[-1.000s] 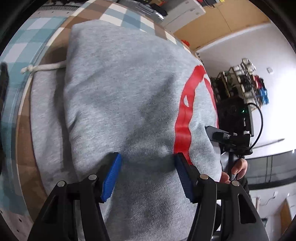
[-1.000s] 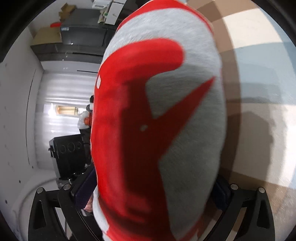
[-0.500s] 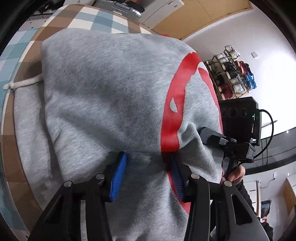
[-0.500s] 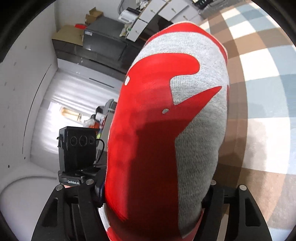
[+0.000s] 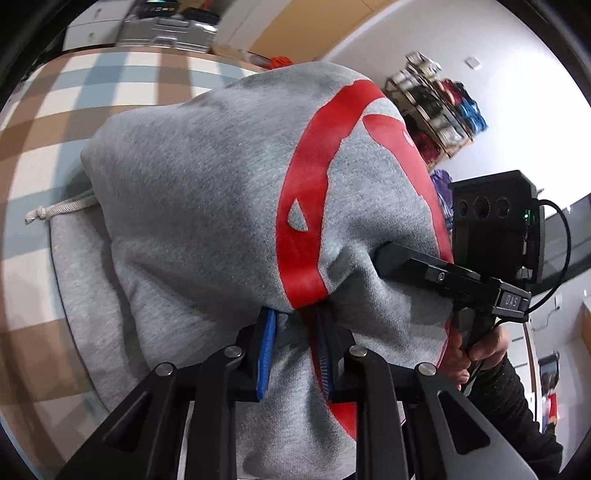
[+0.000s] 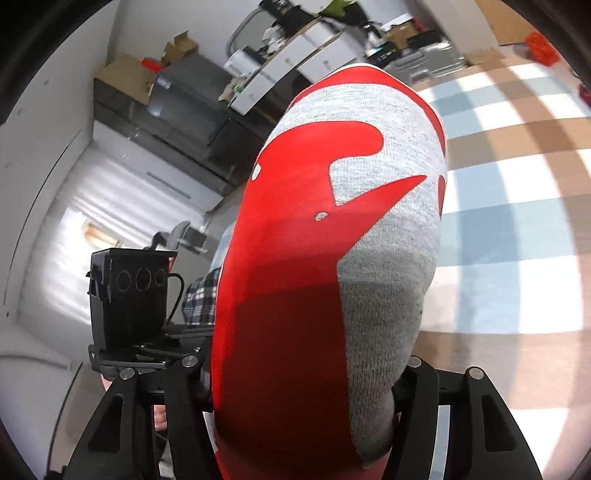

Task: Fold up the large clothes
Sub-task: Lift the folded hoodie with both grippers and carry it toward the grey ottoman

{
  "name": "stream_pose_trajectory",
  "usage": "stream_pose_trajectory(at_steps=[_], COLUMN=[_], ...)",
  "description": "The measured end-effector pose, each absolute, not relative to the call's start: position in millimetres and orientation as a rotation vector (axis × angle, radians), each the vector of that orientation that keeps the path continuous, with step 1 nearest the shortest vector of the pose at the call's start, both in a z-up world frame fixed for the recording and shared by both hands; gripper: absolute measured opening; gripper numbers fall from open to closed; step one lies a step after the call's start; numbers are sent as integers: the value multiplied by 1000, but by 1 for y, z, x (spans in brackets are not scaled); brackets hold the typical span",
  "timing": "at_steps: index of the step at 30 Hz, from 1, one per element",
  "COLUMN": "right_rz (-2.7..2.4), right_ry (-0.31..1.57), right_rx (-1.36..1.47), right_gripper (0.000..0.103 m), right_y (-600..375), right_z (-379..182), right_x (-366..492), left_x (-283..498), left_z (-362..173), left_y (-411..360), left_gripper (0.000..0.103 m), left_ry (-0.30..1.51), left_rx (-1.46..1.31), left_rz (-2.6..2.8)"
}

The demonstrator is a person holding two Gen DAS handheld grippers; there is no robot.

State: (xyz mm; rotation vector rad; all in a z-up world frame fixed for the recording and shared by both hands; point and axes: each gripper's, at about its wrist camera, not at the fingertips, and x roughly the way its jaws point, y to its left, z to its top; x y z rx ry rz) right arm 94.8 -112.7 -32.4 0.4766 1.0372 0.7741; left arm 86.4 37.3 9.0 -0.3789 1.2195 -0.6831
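A grey hoodie (image 5: 207, 206) with a large red print lies partly on the checked tablecloth (image 5: 55, 122), its near edge lifted. My left gripper (image 5: 295, 332) is shut on a pinch of that edge, blue pads (image 5: 266, 354) pressed against the cloth. A white drawstring (image 5: 55, 211) trails out at the left. In the right wrist view the hoodie (image 6: 332, 258) bulges up between the fingers and hides the tips; my right gripper (image 6: 306, 398) is shut on it. The right gripper also shows in the left wrist view (image 5: 384, 254), buried in the fabric.
The blue, brown and white checked tablecloth (image 6: 517, 221) stretches beyond the hoodie. White cabinets and a grey case (image 5: 166, 29) stand behind the table. A cluttered shelf (image 5: 439, 107) is at the right wall. A black camera box (image 6: 129, 295) sits on the other gripper.
My left gripper has closed from open onto the hoodie's edge. Both grippers have lifted the edge, and more of the room shows behind the raised cloth.
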Motion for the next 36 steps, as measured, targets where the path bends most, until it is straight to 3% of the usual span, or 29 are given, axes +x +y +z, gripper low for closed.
stream_pose_trajectory(at_steps=[14,36], right_rz=[590,494], right_ry=[953,753], right_rx=[458,809], right_gripper=[60,60], right_y=[-217,-368], right_z=[-16,25], right_x=[70,37], left_x=[105,111], left_z=[27,90], left_y=[-41,-153], left_gripper=[9,8], left_ry=[1172,1075], left_rx=[-241,1], left_rz=[-789,-914])
